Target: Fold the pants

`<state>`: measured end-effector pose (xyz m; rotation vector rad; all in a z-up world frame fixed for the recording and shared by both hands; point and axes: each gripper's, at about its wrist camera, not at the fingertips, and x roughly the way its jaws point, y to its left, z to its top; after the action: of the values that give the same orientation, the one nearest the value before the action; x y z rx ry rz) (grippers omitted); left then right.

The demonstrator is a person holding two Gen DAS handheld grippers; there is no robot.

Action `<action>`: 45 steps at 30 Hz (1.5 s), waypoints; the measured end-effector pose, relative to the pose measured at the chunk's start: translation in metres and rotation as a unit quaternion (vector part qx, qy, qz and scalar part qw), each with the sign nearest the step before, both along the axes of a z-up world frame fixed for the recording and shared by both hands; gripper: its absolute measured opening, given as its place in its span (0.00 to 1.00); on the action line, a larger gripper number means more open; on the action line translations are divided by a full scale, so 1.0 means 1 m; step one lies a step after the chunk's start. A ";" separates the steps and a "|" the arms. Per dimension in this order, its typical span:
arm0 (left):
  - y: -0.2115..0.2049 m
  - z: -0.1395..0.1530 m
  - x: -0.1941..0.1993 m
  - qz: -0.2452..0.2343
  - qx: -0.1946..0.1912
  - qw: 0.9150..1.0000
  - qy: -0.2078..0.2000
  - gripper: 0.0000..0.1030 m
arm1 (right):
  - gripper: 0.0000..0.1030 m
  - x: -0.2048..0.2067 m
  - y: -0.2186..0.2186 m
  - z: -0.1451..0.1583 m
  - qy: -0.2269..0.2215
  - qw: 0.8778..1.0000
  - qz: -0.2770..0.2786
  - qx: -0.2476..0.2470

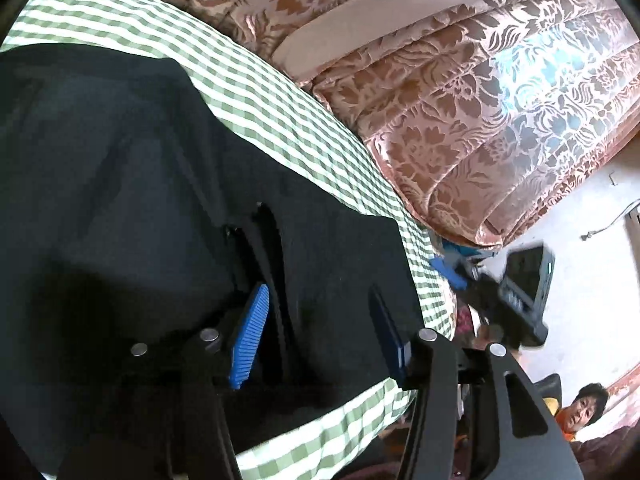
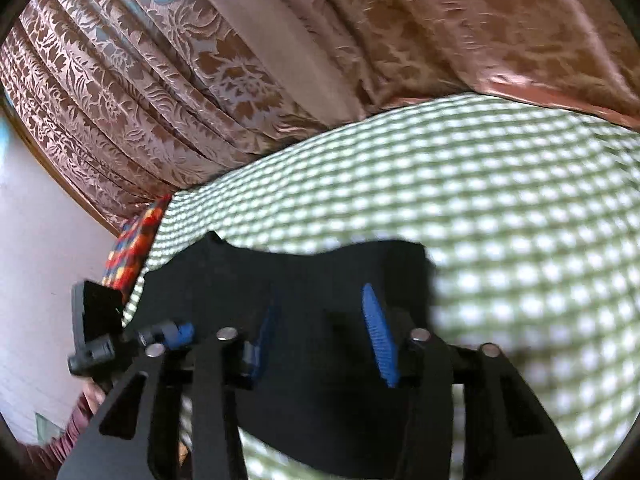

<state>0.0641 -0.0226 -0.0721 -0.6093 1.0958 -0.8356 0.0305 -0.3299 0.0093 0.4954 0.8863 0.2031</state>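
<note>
Black pants (image 1: pixel 120 168) lie on a green-and-white checked sheet (image 1: pixel 256 92). In the left wrist view my left gripper (image 1: pixel 320 308) is open, its blue pads (image 1: pixel 250 332) spread over the pants' end near the sheet's edge. In the right wrist view my right gripper (image 2: pixel 320 312) is open, its blue pads (image 2: pixel 378 336) either side of a raised fold of the black pants (image 2: pixel 304 280). The right gripper also shows in the left wrist view (image 1: pixel 452 270) beyond the bed edge. The left gripper shows at the left of the right wrist view (image 2: pixel 176 334).
Brown floral curtains (image 1: pixel 460 100) hang behind the bed. A white wall (image 1: pixel 592 280) is at the right. A person in orange (image 1: pixel 580 412) sits low at the right. A red patterned cloth (image 2: pixel 136 240) lies at the bed's far corner.
</note>
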 end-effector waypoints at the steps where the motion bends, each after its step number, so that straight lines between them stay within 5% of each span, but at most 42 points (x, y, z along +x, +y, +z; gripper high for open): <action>1: -0.003 -0.004 0.004 -0.001 0.003 1.000 0.007 0.49 | 0.39 0.008 0.003 -0.002 0.002 1.000 0.002 0.001; 4: -0.012 -0.016 0.015 -0.006 -0.004 0.999 0.036 0.48 | 0.39 0.030 0.016 -0.014 0.018 0.999 -0.004 -0.030; 5: -0.017 -0.016 0.017 -0.008 -0.003 1.000 0.030 0.42 | 0.37 0.033 0.014 -0.021 0.027 0.999 -0.010 -0.040; 6: -0.021 -0.015 0.016 -0.013 0.005 1.000 0.020 0.21 | 0.37 0.037 0.013 -0.033 0.044 0.997 -0.023 -0.057; 7: -0.027 -0.013 0.011 -0.019 0.026 0.999 0.002 0.15 | 0.36 0.038 0.010 -0.045 0.057 0.995 -0.036 -0.068; 13: -0.025 -0.015 -0.010 -0.016 0.094 0.994 -0.047 0.12 | 0.37 0.023 0.016 -0.074 0.012 0.994 -0.033 -0.106; 14: -0.023 -0.013 -0.009 -0.019 0.077 0.996 -0.038 0.15 | 0.37 0.022 0.018 -0.074 0.010 0.993 -0.032 -0.112; 16: -0.015 -0.013 0.000 -0.022 0.031 0.999 -0.014 0.61 | 0.40 0.022 0.017 -0.073 0.007 0.994 -0.033 -0.106; 19: -0.001 -0.011 0.020 0.012 -0.018 1.000 0.007 0.65 | 0.46 0.019 0.015 -0.069 0.004 0.995 -0.029 -0.095; 24: -0.006 -0.022 0.048 0.020 -0.004 0.999 0.040 0.65 | 0.53 0.016 0.020 -0.050 -0.008 0.995 -0.027 -0.093; 28: -0.005 -0.008 0.046 0.048 0.040 0.998 -0.005 0.15 | 0.53 0.001 0.025 -0.033 -0.025 0.996 -0.009 -0.083; 34: -0.006 0.009 0.020 0.054 0.098 0.990 -0.084 0.00 | 0.53 -0.029 0.054 -0.035 -0.018 0.994 0.060 -0.086; 38: -0.001 -0.020 0.016 0.060 0.173 0.982 -0.053 0.00 | 0.54 -0.038 0.076 -0.069 0.004 0.990 0.077 -0.119; 40: 0.011 -0.028 0.013 0.067 0.124 0.990 -0.026 0.00 | 0.57 -0.040 0.085 -0.073 -0.008 0.986 0.078 -0.149; 41: 0.017 -0.027 0.013 0.071 0.093 0.993 -0.014 0.01 | 0.59 -0.039 0.088 -0.073 -0.009 0.985 0.079 -0.156; 43: 0.027 -0.023 0.010 0.080 0.043 0.996 -0.003 0.39 | 0.59 -0.038 0.088 -0.073 -0.009 0.984 0.083 -0.157; 45: 0.033 -0.018 0.009 0.079 0.005 0.997 -0.001 0.52 | 0.59 -0.039 0.087 -0.074 -0.011 0.984 0.083 -0.155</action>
<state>0.0727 0.0102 -0.0905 -0.6774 1.0343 -0.6930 -0.0081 -0.2433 -0.0650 0.1296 0.9189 0.2170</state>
